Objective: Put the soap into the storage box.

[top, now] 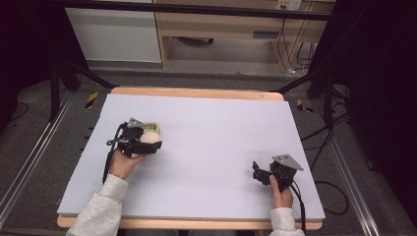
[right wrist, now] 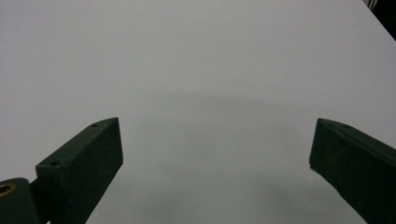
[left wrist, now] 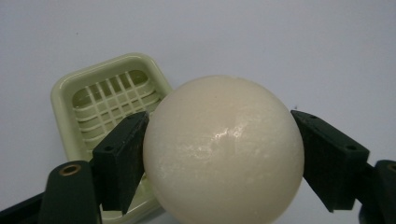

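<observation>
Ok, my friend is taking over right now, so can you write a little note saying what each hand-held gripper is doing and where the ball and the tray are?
Left hand-held gripper: shut on the cream ball, one jaw on each side of it.
Right hand-held gripper: open, with nothing between the jaws, over the bare grey table top at its near right.
Pale green slatted tray: on the table top just beyond the ball; the slats that show are bare.
Done: the ball is gripped.
Left, probably: set the ball into the tray, then let go.
</observation>
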### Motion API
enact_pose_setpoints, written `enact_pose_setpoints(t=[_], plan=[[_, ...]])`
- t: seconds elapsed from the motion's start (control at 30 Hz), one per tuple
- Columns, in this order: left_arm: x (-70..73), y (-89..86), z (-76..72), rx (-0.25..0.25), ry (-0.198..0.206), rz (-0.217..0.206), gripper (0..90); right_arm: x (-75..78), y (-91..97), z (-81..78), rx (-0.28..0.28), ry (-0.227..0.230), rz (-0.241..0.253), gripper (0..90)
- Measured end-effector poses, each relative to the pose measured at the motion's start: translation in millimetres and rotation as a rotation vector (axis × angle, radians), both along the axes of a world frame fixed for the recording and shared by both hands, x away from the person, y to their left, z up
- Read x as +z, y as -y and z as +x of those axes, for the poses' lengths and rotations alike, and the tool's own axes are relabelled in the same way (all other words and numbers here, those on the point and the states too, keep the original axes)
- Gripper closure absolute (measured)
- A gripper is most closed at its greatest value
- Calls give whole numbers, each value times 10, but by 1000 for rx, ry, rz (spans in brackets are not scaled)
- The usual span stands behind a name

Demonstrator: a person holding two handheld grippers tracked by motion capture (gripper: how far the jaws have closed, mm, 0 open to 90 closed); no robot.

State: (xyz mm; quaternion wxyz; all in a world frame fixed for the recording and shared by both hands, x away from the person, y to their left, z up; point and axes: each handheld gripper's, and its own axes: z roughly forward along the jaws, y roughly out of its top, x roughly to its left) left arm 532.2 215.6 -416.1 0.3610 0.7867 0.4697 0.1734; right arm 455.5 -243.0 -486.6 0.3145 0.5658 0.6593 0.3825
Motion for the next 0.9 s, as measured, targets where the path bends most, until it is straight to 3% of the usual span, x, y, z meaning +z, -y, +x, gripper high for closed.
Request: enact_pose_setpoints(t=[0.9], plan=[[-114, -188, 260, 72, -28, 5, 223, 0, 3, -1, -2, 3, 4, 31]])
